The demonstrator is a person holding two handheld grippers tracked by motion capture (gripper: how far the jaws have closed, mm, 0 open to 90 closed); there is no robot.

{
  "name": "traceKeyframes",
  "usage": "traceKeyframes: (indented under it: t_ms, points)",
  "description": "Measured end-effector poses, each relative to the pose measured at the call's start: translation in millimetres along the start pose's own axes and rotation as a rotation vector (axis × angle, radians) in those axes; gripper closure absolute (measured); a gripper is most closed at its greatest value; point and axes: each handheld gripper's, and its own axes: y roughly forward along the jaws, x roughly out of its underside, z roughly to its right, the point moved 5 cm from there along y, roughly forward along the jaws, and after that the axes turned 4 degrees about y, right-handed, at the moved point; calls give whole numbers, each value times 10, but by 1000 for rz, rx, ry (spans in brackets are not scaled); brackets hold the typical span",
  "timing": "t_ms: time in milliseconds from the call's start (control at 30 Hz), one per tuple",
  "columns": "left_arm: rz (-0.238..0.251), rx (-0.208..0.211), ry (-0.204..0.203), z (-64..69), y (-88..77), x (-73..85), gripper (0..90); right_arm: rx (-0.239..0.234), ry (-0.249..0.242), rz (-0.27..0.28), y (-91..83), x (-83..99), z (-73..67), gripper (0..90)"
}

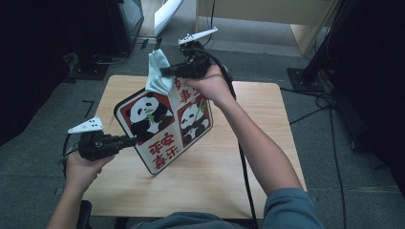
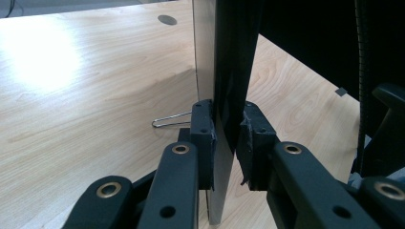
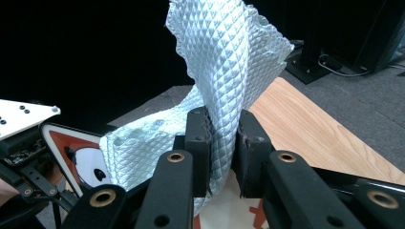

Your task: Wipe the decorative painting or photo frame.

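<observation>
Pale blue cloth [image 3: 224, 62] pinched in the right claw [image 3: 223, 143]; left claw [image 2: 228, 143] clamped on the panda board [image 1: 162, 126].

One rounded square picture board [image 1: 162, 126] with a white face and red panels is in the scene, and it carries two black-and-white pandas. One pale blue-green quilted cloth [image 1: 157, 71] is there. Two black hand-held tongs are present: the left tongs [image 1: 131, 140] and the right tongs [image 1: 165, 71], each topped by one grey three-cornered plate. One light wooden surface [image 1: 248, 143] lies under everything. One thin wire clip [image 2: 169, 120] rests on it.
</observation>
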Motion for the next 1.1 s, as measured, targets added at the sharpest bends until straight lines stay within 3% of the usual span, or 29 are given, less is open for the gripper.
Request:
traceKeyframes:
  t_ms: [267, 500, 1100]
  points:
    - [-1, 0, 0, 0, -1, 1, 788, -13, 3, 1, -39, -1, 82, 785]
    - [-1, -2, 0, 0, -3, 2, 788, -53, 31, 11, -58, 5, 169, 784]
    - [-4, -1, -1, -3, -5, 4, 788, -4, 44, 16, -186, 9, 335, 780]
